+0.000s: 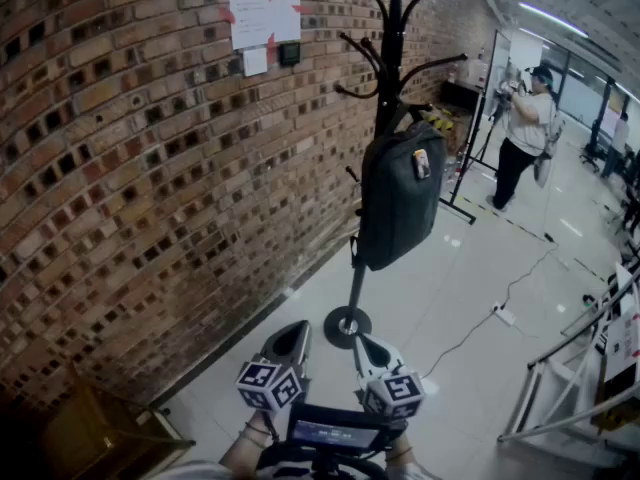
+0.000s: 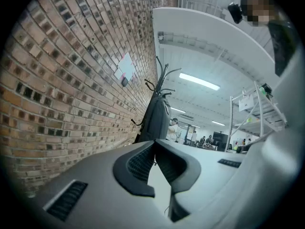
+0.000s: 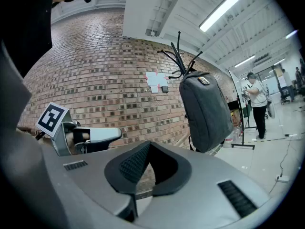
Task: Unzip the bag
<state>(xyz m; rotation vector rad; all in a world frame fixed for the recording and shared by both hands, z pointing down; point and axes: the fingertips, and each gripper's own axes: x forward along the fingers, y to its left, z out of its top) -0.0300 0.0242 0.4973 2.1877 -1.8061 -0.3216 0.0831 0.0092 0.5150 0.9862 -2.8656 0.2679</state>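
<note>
Grey fabric bag (image 1: 400, 193) | location: hung from an upper hook of the coat stand (image 1: 393, 28), against its pole, well apart from your grippers | handling: likely soft, light, free to swing; brace its top corner, pinch the zip pull (too small to discern) | left gripper (image 1: 291, 339), right gripper (image 1: 370, 352): jaws together, empty

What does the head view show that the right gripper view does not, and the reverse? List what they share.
Head view only: the round base of the coat stand and a small screen. Right gripper view only: the right gripper seen along its shut, empty jaws. Both: the grey bag hanging on the coat stand, against the brick wall.
</note>
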